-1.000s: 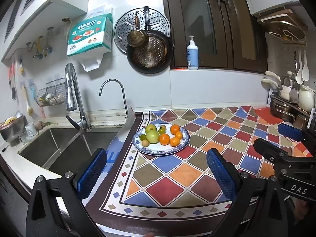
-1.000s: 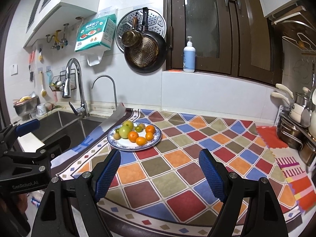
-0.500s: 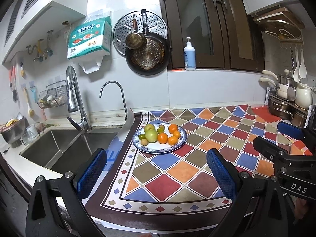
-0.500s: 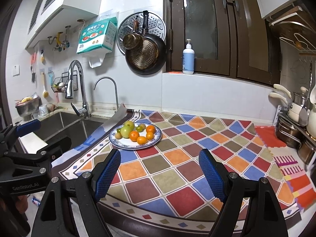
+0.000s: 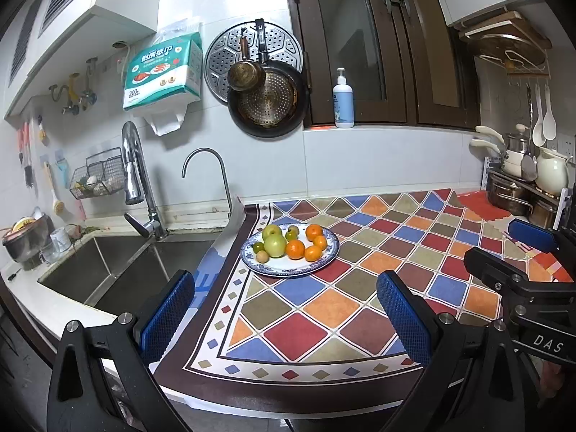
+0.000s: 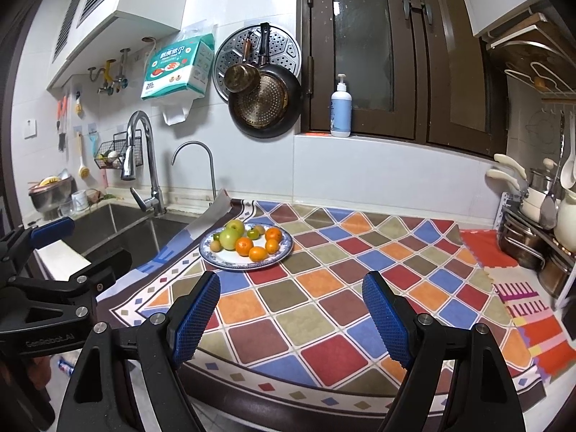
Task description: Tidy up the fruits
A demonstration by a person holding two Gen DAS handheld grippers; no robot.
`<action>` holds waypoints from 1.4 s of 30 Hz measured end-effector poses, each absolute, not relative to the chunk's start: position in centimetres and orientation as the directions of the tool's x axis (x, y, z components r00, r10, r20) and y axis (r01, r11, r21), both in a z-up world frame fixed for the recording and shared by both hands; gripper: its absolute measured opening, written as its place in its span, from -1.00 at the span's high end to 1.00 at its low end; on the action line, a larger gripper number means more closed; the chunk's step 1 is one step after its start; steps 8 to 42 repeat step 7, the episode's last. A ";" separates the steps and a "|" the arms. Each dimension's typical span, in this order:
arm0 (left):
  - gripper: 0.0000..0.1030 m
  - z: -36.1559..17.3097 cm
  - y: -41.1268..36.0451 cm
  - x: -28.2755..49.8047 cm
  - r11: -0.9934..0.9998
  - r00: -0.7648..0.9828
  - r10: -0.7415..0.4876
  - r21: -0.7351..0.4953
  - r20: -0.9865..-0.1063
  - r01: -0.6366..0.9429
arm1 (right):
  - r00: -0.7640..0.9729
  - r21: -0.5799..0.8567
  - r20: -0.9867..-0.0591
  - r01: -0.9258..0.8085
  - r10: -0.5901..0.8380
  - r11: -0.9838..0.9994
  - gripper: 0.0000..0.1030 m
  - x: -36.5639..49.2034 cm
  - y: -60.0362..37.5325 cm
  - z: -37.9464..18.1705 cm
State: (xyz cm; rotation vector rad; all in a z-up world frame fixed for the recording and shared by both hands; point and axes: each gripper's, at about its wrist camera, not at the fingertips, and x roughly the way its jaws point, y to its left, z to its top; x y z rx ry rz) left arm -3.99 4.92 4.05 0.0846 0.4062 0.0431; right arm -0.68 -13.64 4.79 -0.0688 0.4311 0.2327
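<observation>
At lower left of the left wrist view lies the sink; toward the middle, a blue-rimmed plate on the patterned surface holds green and orange fruits. Both the left gripper and the right gripper hover near the surface edge, jaws spread, empty.

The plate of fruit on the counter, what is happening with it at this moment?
A person holds a two-finger gripper in each hand above the near edge of the patterned mat. The left gripper and the right gripper both have their jaws wide open and hold nothing. The fruits all lie together on the blue-rimmed plate: four oranges, two green apples and a few small greenish fruits. Nothing is grasped yet.
</observation>
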 end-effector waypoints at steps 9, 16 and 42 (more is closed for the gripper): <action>-1.00 3.9 4.8 -3.7 0.996 0.914 0.052 0.087 -0.402 -0.018 | 0.881 -0.015 -0.428 -0.229 0.200 0.973 -0.59 -1.2 -14.3 4.8; -1.00 3.9 4.8 -3.7 0.996 0.914 0.052 0.087 -0.402 -0.018 | 0.881 -0.015 -0.428 -0.229 0.200 0.973 -0.59 -1.2 -14.3 4.8; -1.00 3.9 4.8 -3.7 0.996 0.914 0.052 0.087 -0.402 -0.018 | 0.881 -0.015 -0.428 -0.229 0.200 0.973 -0.59 -1.2 -14.3 4.8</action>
